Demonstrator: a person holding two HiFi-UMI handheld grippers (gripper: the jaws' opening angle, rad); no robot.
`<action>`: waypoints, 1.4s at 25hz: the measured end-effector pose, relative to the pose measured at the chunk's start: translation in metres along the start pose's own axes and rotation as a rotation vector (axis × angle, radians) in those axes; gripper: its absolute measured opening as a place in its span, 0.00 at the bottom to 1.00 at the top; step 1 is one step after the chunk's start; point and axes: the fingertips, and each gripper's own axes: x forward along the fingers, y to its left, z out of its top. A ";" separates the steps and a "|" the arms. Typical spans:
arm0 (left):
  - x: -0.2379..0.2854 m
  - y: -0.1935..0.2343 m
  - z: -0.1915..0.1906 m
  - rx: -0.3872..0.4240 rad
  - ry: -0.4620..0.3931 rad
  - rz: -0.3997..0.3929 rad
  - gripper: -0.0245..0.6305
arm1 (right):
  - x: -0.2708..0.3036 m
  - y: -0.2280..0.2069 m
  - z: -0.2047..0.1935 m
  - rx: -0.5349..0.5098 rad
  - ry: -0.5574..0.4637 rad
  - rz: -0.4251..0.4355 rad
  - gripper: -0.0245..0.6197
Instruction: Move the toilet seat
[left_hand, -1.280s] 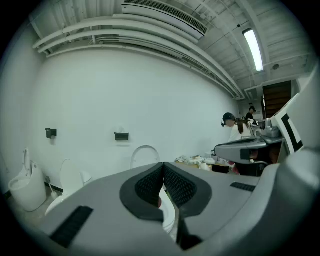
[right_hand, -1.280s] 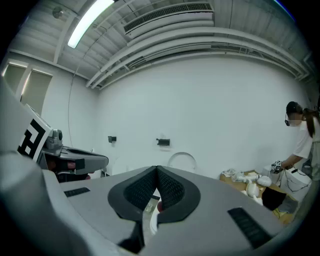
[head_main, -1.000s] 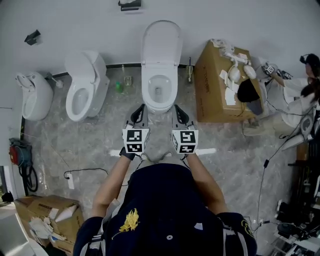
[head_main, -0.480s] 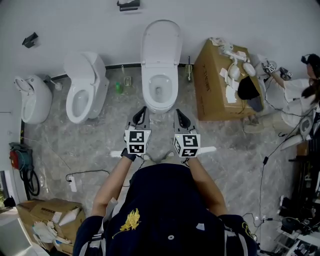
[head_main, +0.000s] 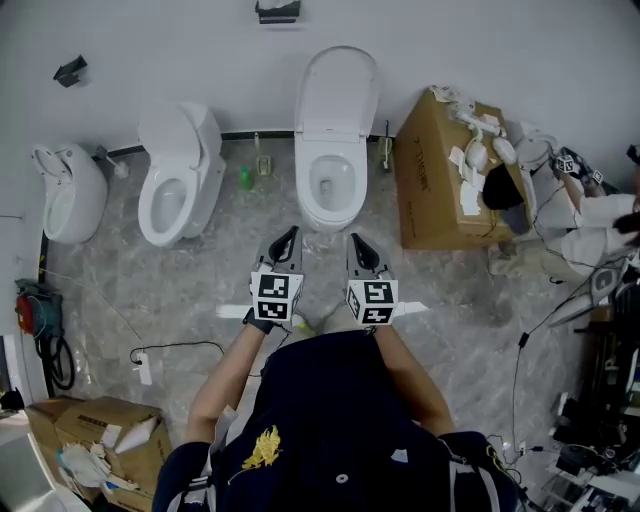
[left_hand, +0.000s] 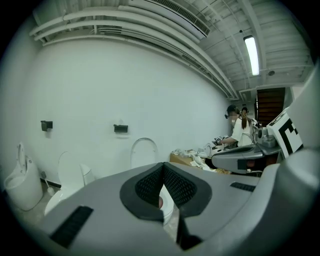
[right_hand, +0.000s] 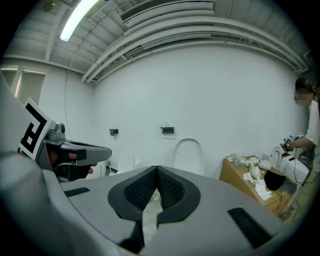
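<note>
Plainly, left tool (head_main: 290, 233) and right tool (head_main: 353, 239) closed, empty; white parts (head_main: 474, 152) top cardboard box (head_main: 428, 195).

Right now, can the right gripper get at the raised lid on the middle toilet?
Probably yes. Only bare floor lies between the right gripper and the toilet, with the raised lid facing it; the cardboard box stands off to the side. Its jaws are shut, so they'd need opening first.

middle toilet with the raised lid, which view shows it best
Head view: the middle toilet is seen whole from above, lid up. Both gripper views catch mainly its raised lid, bowl mostly hidden.
</note>
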 end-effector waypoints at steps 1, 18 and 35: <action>-0.003 0.006 -0.002 -0.012 0.001 0.006 0.07 | 0.002 0.005 0.000 -0.004 0.001 0.007 0.08; 0.032 0.050 -0.010 -0.052 0.038 0.030 0.06 | 0.059 -0.006 0.008 -0.009 0.013 0.006 0.08; 0.217 0.078 0.030 -0.046 0.124 0.075 0.07 | 0.215 -0.137 0.053 0.063 0.015 0.061 0.08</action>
